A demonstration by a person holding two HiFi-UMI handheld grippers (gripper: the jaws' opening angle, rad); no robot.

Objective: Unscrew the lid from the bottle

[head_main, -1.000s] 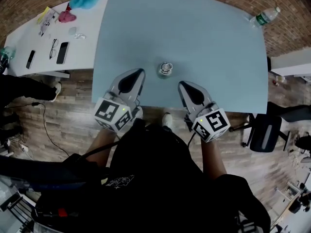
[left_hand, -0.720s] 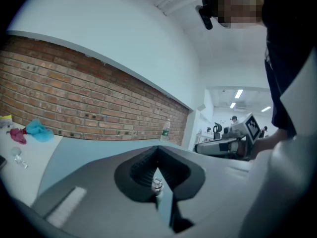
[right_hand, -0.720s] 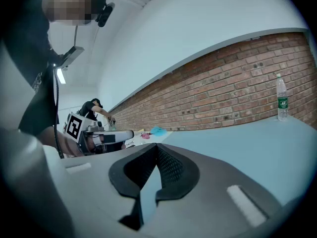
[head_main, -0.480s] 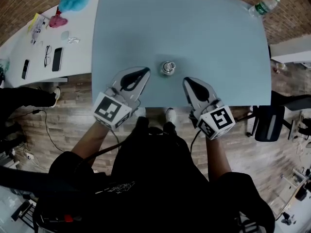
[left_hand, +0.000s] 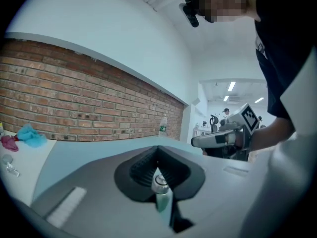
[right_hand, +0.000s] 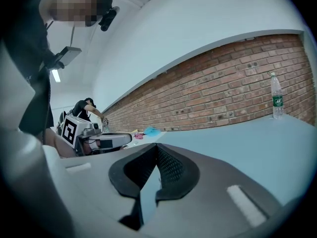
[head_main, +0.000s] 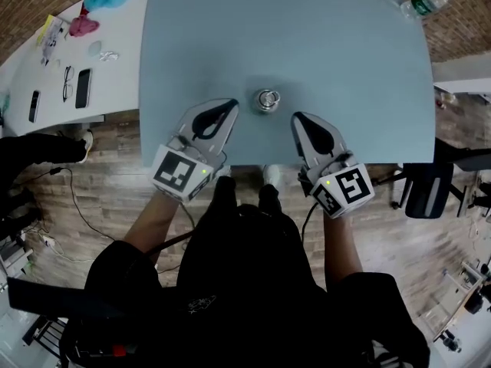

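A small bottle [head_main: 265, 100] with a silver lid stands upright on the light blue table [head_main: 307, 37], near its front edge. My left gripper [head_main: 230, 106] hovers just left of it, jaws shut with nothing held. In the left gripper view the bottle [left_hand: 161, 192] shows through the slit beyond the shut left gripper [left_hand: 158, 150], its silver cap above a pale green body. My right gripper [head_main: 298, 119] is a little right of the bottle at the table edge, also shut and empty. The right gripper view looks past the right gripper [right_hand: 157, 145]; the bottle is hidden there.
A clear plastic water bottle [head_main: 426, 2] lies at the table's far right corner. A white side table [head_main: 115, 83] on the left carries phones, glasses and blue and pink cloths. A black chair [head_main: 426, 190] stands at right, and a brick wall [left_hand: 74, 98] runs behind.
My left gripper has edged right toward the bottle and rolled a little. The right gripper has hardly moved. The head view has shifted slightly.
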